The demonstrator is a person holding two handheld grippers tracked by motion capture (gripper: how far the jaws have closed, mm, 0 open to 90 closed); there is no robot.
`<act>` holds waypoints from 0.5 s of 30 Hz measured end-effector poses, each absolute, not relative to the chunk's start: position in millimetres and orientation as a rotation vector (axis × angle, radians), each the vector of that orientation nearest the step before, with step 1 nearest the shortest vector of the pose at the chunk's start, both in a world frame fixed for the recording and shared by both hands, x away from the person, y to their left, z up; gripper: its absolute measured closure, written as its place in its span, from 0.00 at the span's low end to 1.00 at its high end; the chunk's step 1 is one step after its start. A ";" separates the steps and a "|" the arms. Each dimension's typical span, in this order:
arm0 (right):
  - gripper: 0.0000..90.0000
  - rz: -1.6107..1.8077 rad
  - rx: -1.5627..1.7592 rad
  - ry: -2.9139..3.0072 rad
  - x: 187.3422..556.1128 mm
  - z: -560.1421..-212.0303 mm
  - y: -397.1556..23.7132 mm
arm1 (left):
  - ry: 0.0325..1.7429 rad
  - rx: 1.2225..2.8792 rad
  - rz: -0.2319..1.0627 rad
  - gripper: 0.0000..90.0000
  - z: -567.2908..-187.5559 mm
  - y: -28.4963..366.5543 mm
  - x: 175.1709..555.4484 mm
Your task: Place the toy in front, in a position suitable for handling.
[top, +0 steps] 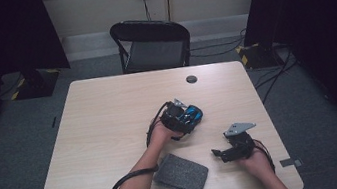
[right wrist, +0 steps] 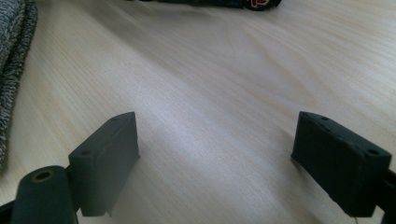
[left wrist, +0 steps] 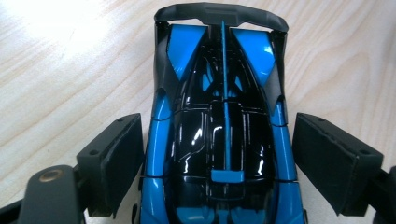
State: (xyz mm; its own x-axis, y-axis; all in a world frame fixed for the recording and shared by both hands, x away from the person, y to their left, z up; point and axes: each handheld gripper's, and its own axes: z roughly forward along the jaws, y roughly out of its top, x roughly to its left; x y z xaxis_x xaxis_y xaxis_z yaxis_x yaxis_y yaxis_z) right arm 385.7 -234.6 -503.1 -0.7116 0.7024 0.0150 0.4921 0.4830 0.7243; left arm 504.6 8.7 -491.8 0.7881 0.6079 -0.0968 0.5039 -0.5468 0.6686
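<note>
Now the toy car point(left wrist: 224, 140) sits between the left claw's point(left wrist: 217, 154) pads.

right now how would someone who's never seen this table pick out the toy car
On the light wooden table, look right of centre, beyond the folded grey cloth at the near edge. The toy car sits between the jaws of the left gripper. It is glossy black with bright blue panels, the one colourful thing there.

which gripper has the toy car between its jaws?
The left gripper: the blue and black toy car sits between its jaws. The right gripper has only bare table between its open jaws.
</note>
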 end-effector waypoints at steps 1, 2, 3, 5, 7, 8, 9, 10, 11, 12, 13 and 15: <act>0.15 1.059 1.014 2.449 385.7 -503.1 -234.6 | 0.812 2.259 0.183 0.21 -492.1 8.4 504.3; 0.15 1.059 1.014 2.449 385.7 -503.1 -234.6 | 0.812 2.259 0.183 0.21 -492.1 8.4 504.3; 0.15 1.059 1.014 2.449 385.7 -503.1 -234.6 | 0.810 2.264 0.186 0.21 -492.5 7.5 504.0; 0.15 1.059 1.014 2.448 385.7 -503.1 -234.6 | 0.805 2.270 0.199 0.21 -493.0 5.9 503.9; 0.15 1.059 1.015 2.448 385.7 -503.1 -234.6 | 0.802 2.274 0.201 0.21 -493.1 5.5 503.9; 0.15 1.059 1.014 2.448 385.7 -503.1 -234.6 | 0.805 2.274 0.203 0.21 -493.6 4.6 503.7; 0.15 1.058 1.014 2.449 385.7 -503.1 -234.6 | 0.805 2.274 0.204 0.21 -494.1 4.0 503.6; 0.15 1.059 1.015 2.449 385.7 -503.1 -234.6 | 0.802 2.279 0.204 0.21 -494.3 3.9 503.5; 0.15 1.059 1.015 2.448 385.7 -503.1 -234.6 | 0.804 2.276 0.207 0.22 -494.5 3.6 503.2; 0.15 1.059 1.015 2.449 385.7 -503.1 -234.6 | 0.802 2.273 0.209 0.22 -494.9 3.5 503.0; 0.15 1.059 1.015 2.448 385.7 -503.1 -234.6 | 0.805 2.274 0.213 0.22 -494.7 3.5 503.1; 0.15 1.059 1.015 2.449 385.7 -503.1 -234.6 | 0.800 2.275 0.220 0.23 -494.9 3.3 502.8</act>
State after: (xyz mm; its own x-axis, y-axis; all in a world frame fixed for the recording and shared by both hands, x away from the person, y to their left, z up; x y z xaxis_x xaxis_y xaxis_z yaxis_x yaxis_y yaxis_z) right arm 385.7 -234.6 -503.1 -0.7114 0.7026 0.0150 0.4922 0.4829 0.7242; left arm 502.8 3.3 -494.9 0.7944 0.6035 -0.0686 0.4840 -0.5607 0.6718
